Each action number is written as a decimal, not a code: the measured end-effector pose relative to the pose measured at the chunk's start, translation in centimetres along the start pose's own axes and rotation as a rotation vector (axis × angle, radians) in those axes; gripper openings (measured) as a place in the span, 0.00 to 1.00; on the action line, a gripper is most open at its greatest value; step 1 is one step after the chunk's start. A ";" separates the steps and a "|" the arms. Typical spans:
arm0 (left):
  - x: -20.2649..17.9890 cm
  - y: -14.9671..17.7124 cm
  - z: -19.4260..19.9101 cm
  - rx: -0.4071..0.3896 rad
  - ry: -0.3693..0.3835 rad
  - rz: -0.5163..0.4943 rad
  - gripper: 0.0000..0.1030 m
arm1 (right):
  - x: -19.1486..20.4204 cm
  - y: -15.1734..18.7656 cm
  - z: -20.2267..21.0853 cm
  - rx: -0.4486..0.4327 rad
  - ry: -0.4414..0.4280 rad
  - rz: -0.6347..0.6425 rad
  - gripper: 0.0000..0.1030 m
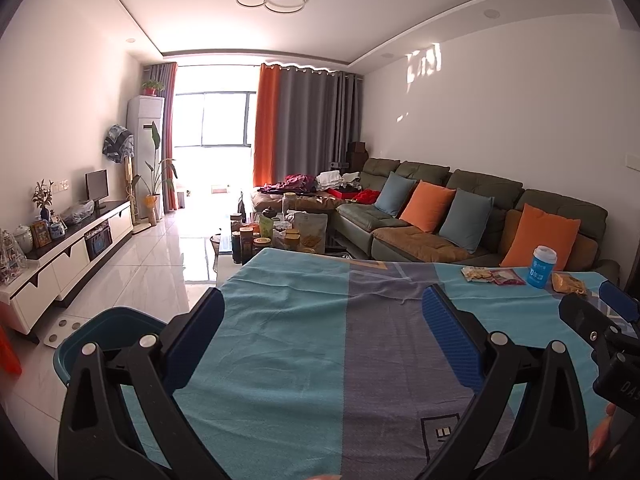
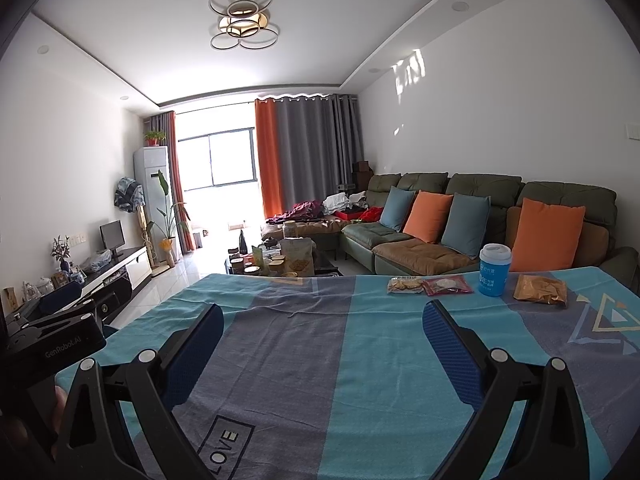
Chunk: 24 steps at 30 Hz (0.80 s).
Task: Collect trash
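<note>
Trash lies at the far right of a table covered by a turquoise and grey cloth (image 2: pixel 360 360): a blue paper cup (image 2: pixel 494 270) with a white lid, a yellow snack wrapper (image 2: pixel 405 285), a red wrapper (image 2: pixel 448 285) and an orange-brown wrapper (image 2: pixel 540 290). The left wrist view shows the same cup (image 1: pixel 542 267) and wrappers (image 1: pixel 492 275). A teal bin (image 1: pixel 108 328) stands on the floor off the table's left edge. My left gripper (image 1: pixel 322 304) is open over the cloth, holding nothing. My right gripper (image 2: pixel 322 318) is open too, well short of the trash.
A green sofa (image 2: pixel 460 216) with orange and blue cushions runs behind the table on the right. A cluttered coffee table (image 1: pixel 276 236) stands beyond the far edge. A white TV cabinet (image 1: pixel 72 256) lines the left wall, with shiny tiled floor (image 1: pixel 160 264) between.
</note>
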State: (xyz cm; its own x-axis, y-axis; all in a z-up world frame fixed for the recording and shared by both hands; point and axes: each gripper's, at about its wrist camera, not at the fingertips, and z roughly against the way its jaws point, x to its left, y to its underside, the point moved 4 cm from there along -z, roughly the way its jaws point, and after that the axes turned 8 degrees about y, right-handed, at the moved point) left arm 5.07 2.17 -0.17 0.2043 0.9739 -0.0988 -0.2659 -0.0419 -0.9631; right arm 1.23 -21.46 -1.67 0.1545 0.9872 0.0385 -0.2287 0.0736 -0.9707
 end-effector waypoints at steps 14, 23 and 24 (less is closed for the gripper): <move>0.1 0.2 -0.3 0.006 -0.002 0.000 0.95 | 0.0 0.0 -0.1 0.000 0.004 0.000 0.93; 0.1 0.4 -0.4 0.006 -0.003 -0.001 0.95 | 0.0 0.0 -0.3 0.003 0.003 -0.001 0.93; 0.0 0.3 -0.4 0.008 -0.003 -0.002 0.95 | 0.0 0.0 -0.2 0.004 0.003 -0.002 0.93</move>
State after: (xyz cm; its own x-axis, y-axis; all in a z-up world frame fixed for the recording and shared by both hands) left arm 5.38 2.11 -0.56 0.2023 0.9746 -0.0963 -0.2734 -0.0382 -0.9612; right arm 1.46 -21.50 -1.72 0.1579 0.9867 0.0392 -0.2321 0.0757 -0.9697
